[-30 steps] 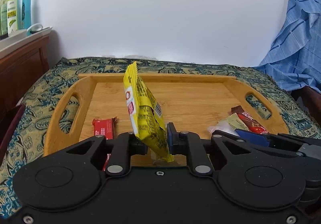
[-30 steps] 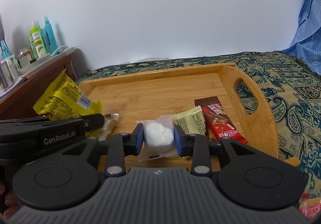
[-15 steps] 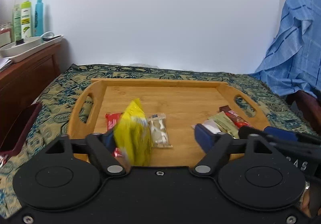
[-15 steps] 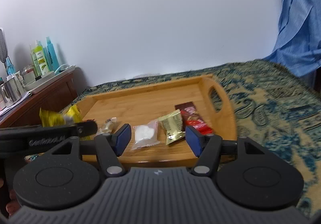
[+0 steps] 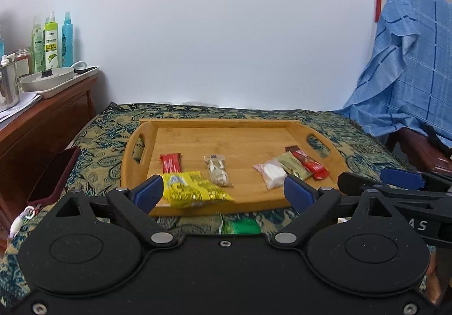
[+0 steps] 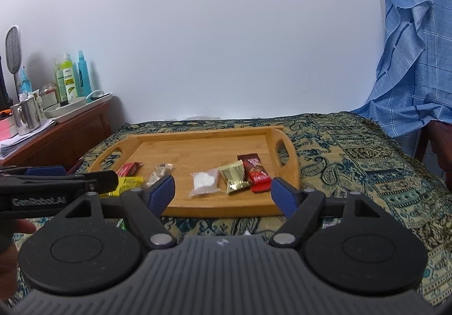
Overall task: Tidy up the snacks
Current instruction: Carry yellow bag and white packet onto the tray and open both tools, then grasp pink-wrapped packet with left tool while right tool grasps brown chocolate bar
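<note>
Six snack packets lie on a tray (image 5: 141, 131) atop a cloth-covered bed (image 5: 101, 139): three (image 5: 291, 166) grouped at right, two bars (image 5: 170, 162) at left, one bag (image 5: 192, 189) at the near edge. A cabinet (image 5: 42, 117) stands left.

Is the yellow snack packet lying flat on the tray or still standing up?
Lying flat. The yellow snack packet rests on its side at the wooden tray's near edge.
</note>
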The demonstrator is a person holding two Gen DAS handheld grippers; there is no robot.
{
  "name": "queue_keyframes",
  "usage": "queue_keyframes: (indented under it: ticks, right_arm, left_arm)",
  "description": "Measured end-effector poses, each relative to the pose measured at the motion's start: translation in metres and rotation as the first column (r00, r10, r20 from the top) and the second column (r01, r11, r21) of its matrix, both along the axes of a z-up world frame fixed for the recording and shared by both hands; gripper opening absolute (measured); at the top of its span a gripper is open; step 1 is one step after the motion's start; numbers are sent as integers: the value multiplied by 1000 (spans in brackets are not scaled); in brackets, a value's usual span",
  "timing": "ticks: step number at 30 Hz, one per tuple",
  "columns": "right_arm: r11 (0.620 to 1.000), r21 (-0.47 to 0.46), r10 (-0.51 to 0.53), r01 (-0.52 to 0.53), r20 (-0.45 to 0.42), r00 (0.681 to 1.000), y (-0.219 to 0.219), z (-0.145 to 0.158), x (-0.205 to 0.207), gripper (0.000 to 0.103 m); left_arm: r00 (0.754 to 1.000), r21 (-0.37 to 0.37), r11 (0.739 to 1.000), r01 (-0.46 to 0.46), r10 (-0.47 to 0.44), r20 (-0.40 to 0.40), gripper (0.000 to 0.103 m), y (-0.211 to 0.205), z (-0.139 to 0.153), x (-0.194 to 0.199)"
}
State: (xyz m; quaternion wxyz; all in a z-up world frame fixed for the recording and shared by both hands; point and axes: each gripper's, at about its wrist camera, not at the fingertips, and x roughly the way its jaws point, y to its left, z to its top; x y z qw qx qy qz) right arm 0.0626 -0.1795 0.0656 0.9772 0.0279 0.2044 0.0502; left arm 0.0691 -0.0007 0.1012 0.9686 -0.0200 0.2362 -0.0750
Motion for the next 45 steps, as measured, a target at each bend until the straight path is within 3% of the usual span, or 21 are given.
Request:
queue_keyframes:
  ticks: [20,23,25,28,32,35,39,45]
  right_arm:
    - [1000,-22,20,-21,-42,999,-13,-44,-32,86]
    - [999,-38,9,-10,-42,999,-13,-45,-34,84]
    - [999,-47,1,-3,-46,999,-14,-46,-33,74]
    - [999,-49,-17,13,-67,998,-16,-51,-31,63]
    - [999,-43,-20,16,-86,996,-16,-56,-31,60]
    - [999,-42,-9,5,-97,995,-14,-60,-29,60]
    - [999,-39,-1,-4,-115,993,-10,-65,-24,60]
    - [999,-35,18,-22,-124,992,-8,-67,-14,72]
  left_arm:
    - [993,96,994,-45,55,-103,93,-3,-47,-47]
    - [992,101,994,-50,61,-114,81,-4,-50,-48]
    - [990,86,995,-41,52,-128,65,-4,-50,-48]
    - [990,91,995,-48,59,-127,51,-3,-51,-51]
    - [986,150,980,-133,146,-77,51,3,-52,-55]
    - [979,151,974,-167,182,-90,51,11,-56,-52]
    - [967,179,962,-206,229,-113,62,19,-63,-43]
    - [966,214,957,-197,227,-126,65,18,-76,-34]
